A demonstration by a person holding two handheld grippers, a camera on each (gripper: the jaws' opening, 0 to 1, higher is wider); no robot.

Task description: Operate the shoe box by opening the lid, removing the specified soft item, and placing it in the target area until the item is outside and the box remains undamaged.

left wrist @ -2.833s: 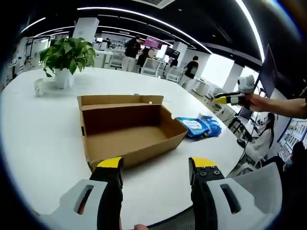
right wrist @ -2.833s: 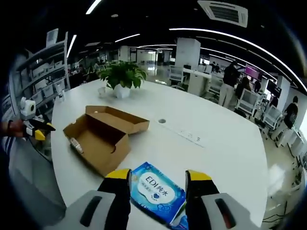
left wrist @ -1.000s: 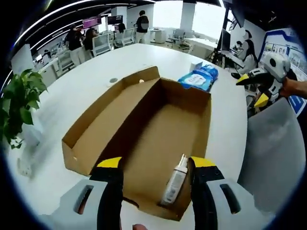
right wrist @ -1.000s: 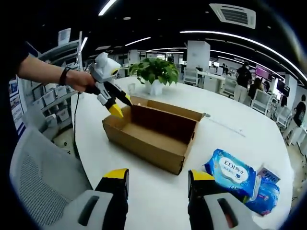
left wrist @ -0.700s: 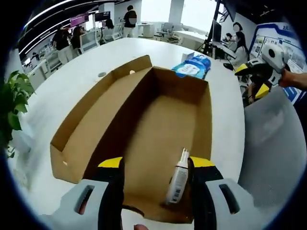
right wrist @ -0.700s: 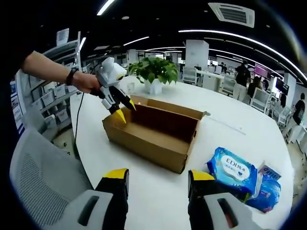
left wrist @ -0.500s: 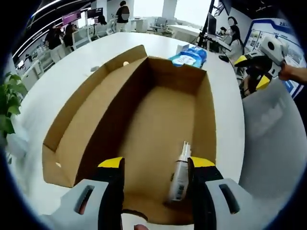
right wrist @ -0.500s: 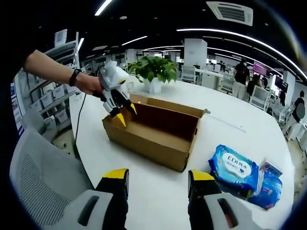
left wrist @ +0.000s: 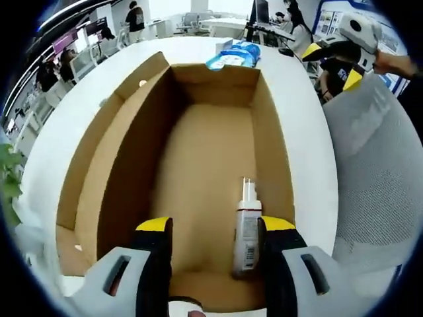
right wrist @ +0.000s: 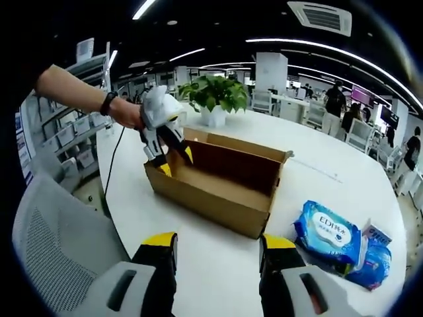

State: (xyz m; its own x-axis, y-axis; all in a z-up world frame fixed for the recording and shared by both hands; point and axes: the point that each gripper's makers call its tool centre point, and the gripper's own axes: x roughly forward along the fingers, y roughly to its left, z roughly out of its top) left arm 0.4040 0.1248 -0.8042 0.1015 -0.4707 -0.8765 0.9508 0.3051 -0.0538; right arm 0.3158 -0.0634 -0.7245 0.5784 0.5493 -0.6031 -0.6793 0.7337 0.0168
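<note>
While the left claw (left wrist: 213,231) hangs over the near end of the shoe box (left wrist: 198,132), its 2 jaws stand wide apart and hold nothing. Lid (left wrist: 92,152): folded open along 1 long side. Contents: 1 small white bottle (left wrist: 247,231), lying on the box floor just beside the right jaw. Blue wipes pack (left wrist: 231,56): on the white surface (left wrist: 310,139) beyond the far end wall, outside the box. Right claw (right wrist: 215,247): jaws wide, empty, low over the surface, near the box's long side. Potted plant (right wrist: 215,99): behind the box.
</note>
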